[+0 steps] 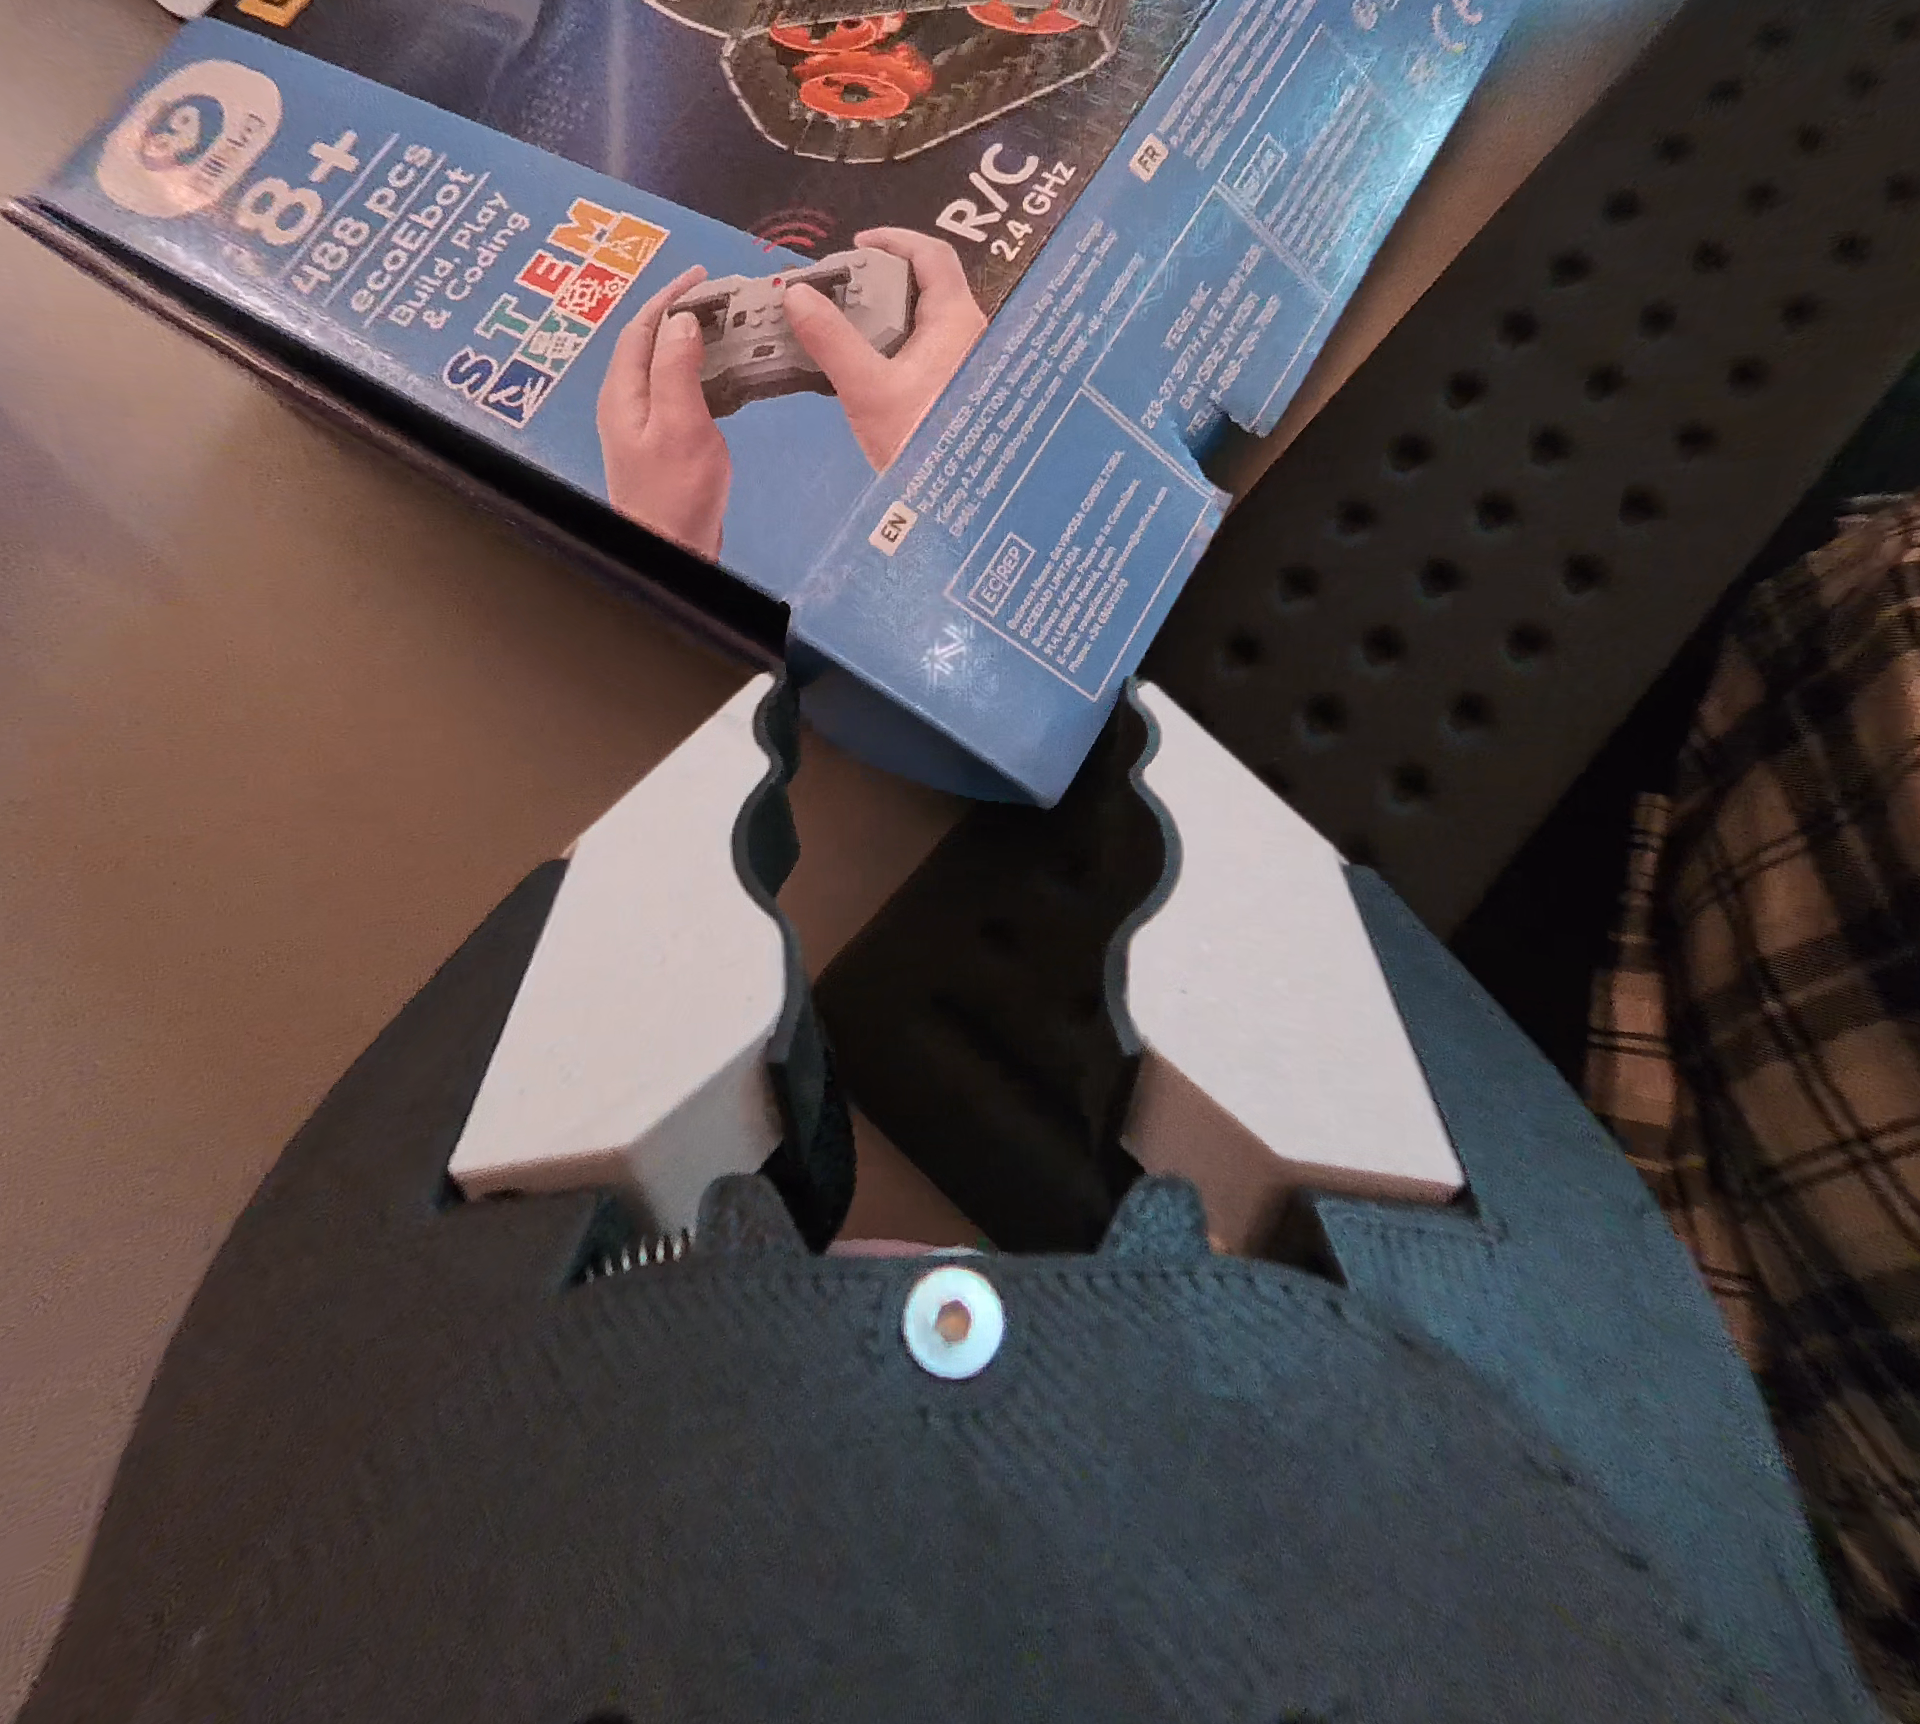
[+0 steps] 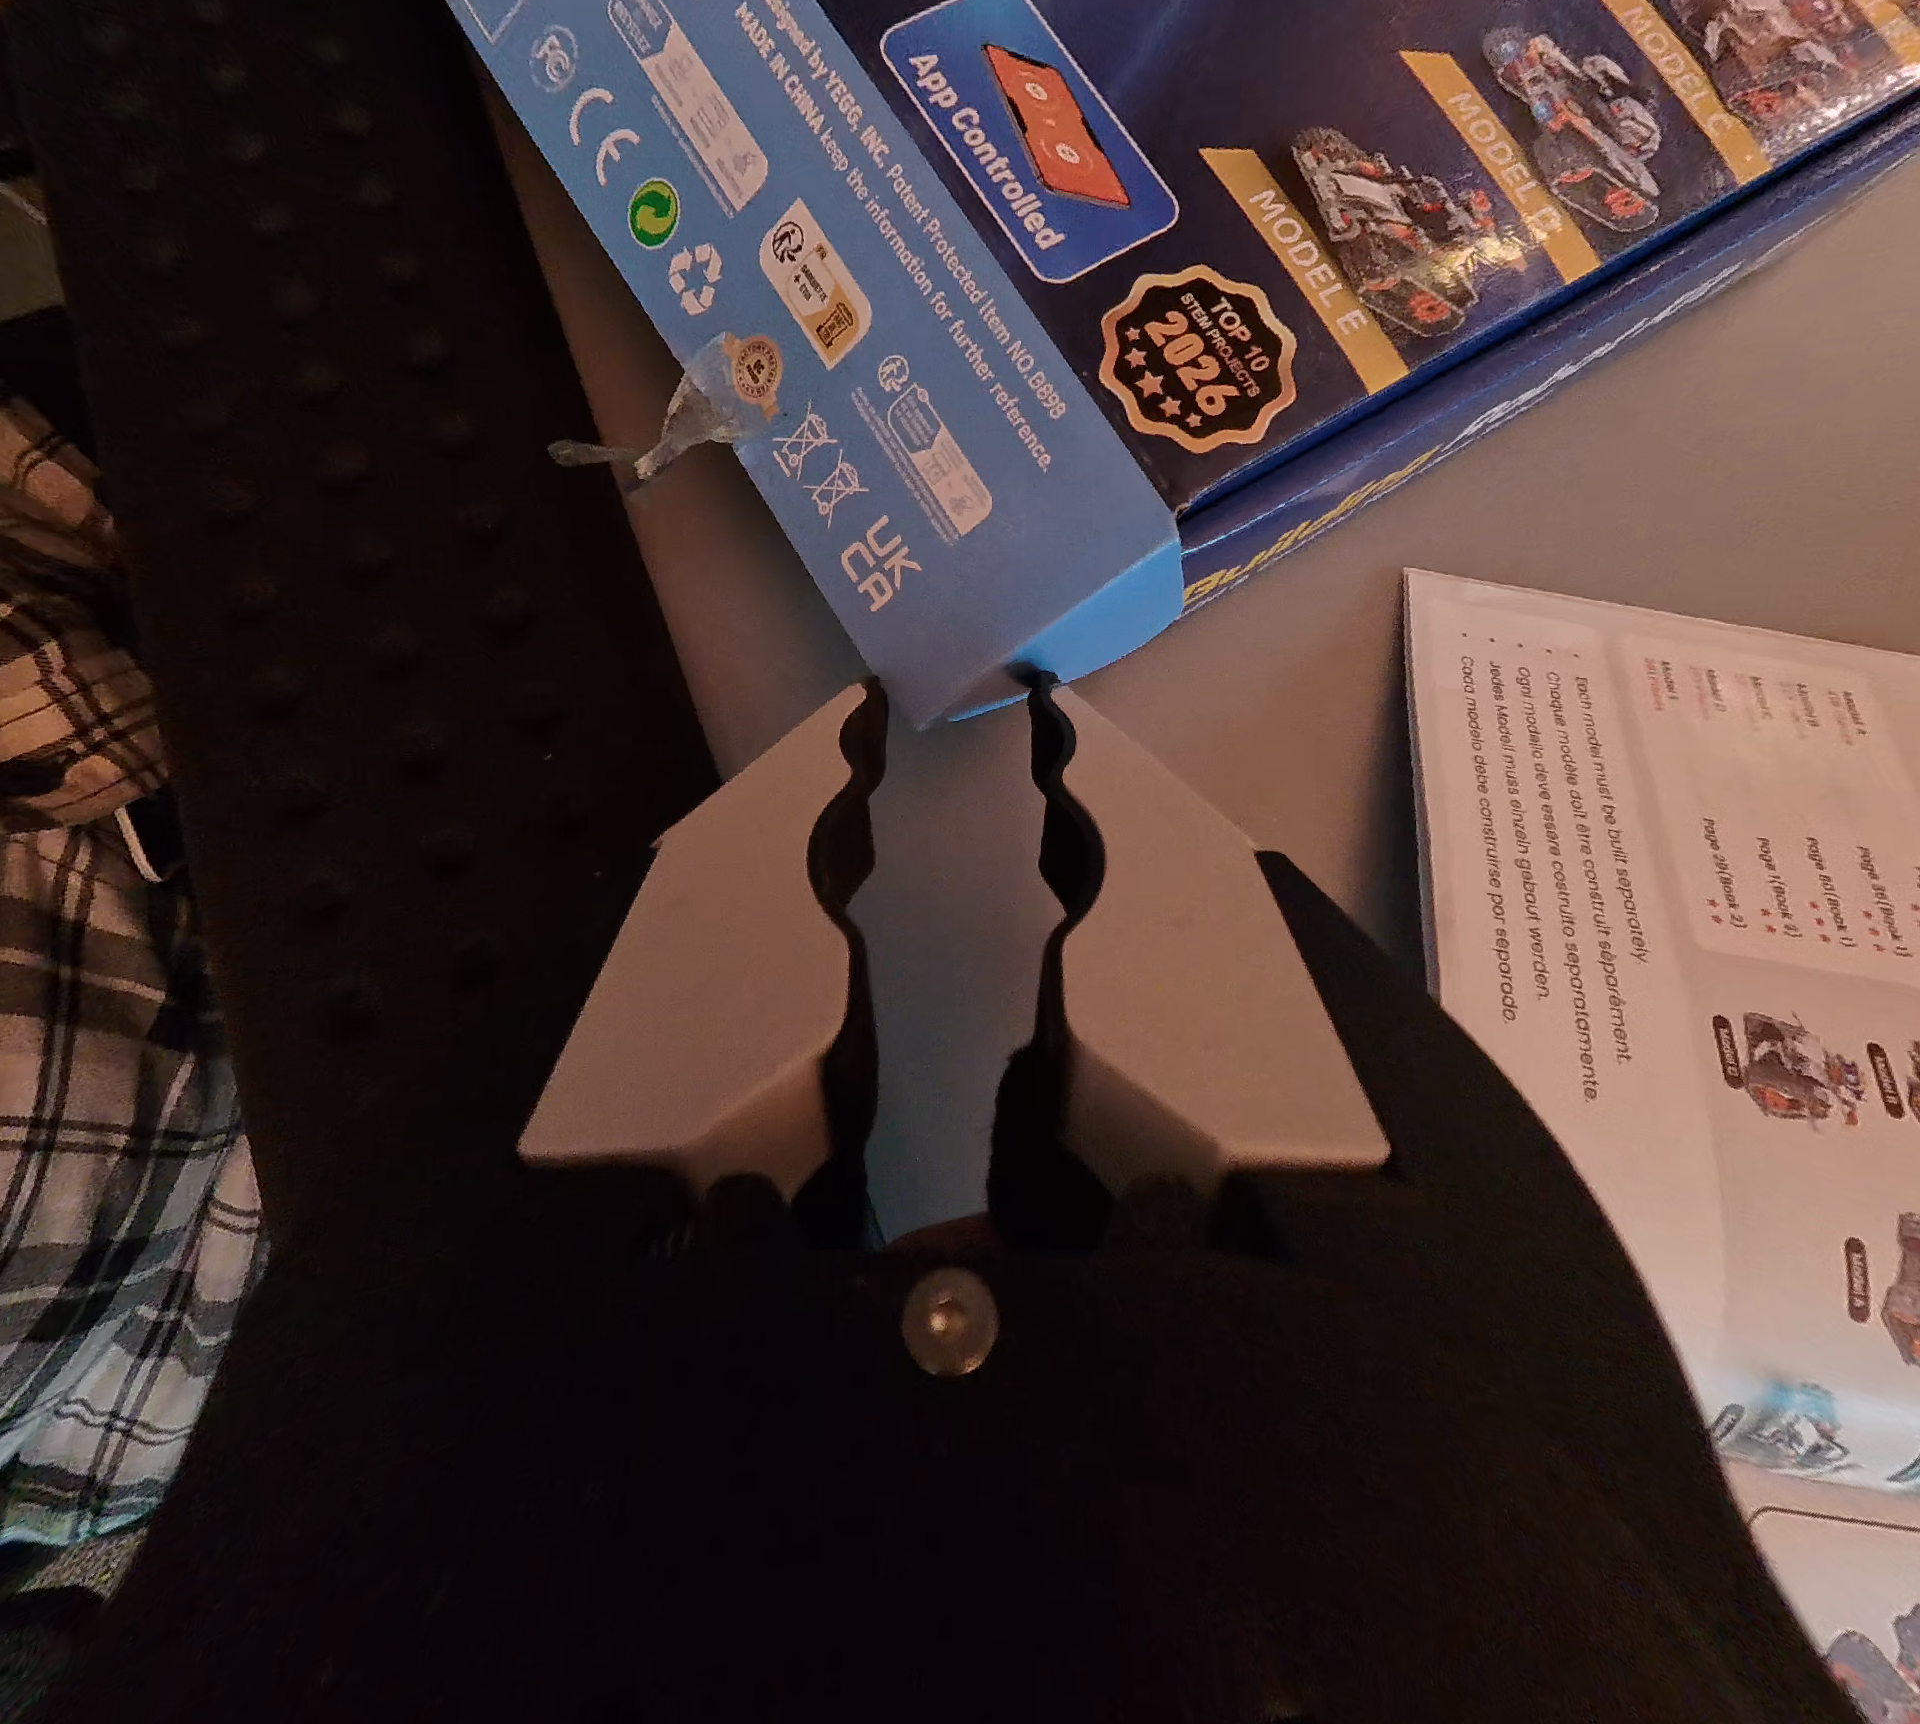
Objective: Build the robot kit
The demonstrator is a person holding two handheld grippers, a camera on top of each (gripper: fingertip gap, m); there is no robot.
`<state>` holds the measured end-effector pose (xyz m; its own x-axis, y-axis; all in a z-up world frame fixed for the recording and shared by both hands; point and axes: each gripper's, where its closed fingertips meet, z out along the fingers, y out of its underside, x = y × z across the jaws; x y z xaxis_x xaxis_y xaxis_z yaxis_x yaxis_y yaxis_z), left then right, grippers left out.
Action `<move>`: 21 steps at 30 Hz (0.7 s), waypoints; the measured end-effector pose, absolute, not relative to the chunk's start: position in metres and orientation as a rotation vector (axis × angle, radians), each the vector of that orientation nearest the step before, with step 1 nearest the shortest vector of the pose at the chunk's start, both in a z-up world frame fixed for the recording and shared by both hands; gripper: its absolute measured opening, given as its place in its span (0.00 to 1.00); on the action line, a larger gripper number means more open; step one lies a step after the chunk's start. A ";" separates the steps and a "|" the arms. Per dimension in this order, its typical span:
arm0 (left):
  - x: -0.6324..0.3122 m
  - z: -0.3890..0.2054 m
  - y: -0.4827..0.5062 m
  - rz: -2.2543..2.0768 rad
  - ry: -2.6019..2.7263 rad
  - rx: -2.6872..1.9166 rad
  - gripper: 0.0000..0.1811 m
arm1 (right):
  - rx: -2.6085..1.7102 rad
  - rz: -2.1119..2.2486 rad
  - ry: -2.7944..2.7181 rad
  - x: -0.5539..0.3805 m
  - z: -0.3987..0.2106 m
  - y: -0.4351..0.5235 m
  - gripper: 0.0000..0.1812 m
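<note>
The left gripper has its fingers apart, a corner of the blue toy box's side flap between the tips. The right gripper, fingers likewise apart, straddles the flap's opposite corner; a printed leaflet lies on the table to its right.

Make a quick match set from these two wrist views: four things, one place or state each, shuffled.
Things:
1. left gripper
2. right gripper
3. booklet
4. tape scrap

Places or states:
A. lies flat on the table, right of the right gripper
B. hangs crumpled off the flap edge
C. open, tips at the flap corner beside the printed hands
D. open, tips at the flap corner nearest the booklet

Pairs: 1-C, 2-D, 3-A, 4-B
</note>
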<state>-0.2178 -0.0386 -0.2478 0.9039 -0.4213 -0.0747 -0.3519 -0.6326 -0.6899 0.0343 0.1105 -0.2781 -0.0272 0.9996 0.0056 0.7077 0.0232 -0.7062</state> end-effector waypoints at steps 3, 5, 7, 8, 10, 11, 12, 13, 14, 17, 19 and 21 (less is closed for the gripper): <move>-0.216 -0.248 -0.043 -0.219 0.512 -2.345 0.32 | -1.785 0.743 -1.811 0.035 -0.282 0.106 0.14; -0.213 -0.250 -0.046 -0.269 0.508 -2.385 0.32 | -1.809 0.746 -1.834 0.036 -0.285 0.104 0.14; -0.214 -0.256 -0.048 -0.256 0.518 -2.420 0.32 | -1.829 0.778 -1.842 0.035 -0.285 0.102 0.14; -0.215 -0.259 -0.050 -0.267 0.509 -2.449 0.32 | -1.843 0.807 -1.845 0.034 -0.285 0.099 0.14; -0.216 -0.259 -0.050 -0.273 0.498 -2.454 0.32 | -1.868 0.854 -1.852 0.034 -0.285 0.095 0.14; -0.213 -0.258 -0.050 -0.313 0.477 -2.459 0.33 | -1.876 0.857 -1.863 0.035 -0.285 0.095 0.15; -0.212 -0.258 -0.050 -0.329 0.475 -2.463 0.33 | -1.879 0.852 -1.872 0.036 -0.285 0.095 0.15; -0.212 -0.260 -0.050 -0.340 0.466 -2.471 0.33 | -1.884 0.852 -1.878 0.036 -0.285 0.095 0.14; -0.213 -0.263 -0.051 -0.344 0.458 -2.487 0.33 | -1.891 0.865 -1.886 0.036 -0.284 0.093 0.14; -0.217 -0.265 -0.051 -0.353 0.450 -2.508 0.32 | -1.912 0.925 -1.906 0.036 -0.283 0.082 0.14; -0.216 -0.264 -0.051 -0.402 0.434 -2.512 0.32 | -1.937 0.973 -1.885 0.036 -0.282 0.081 0.14; -0.215 -0.266 -0.051 -0.440 0.417 -2.520 0.32 | -1.961 1.027 -1.857 0.036 -0.281 0.081 0.14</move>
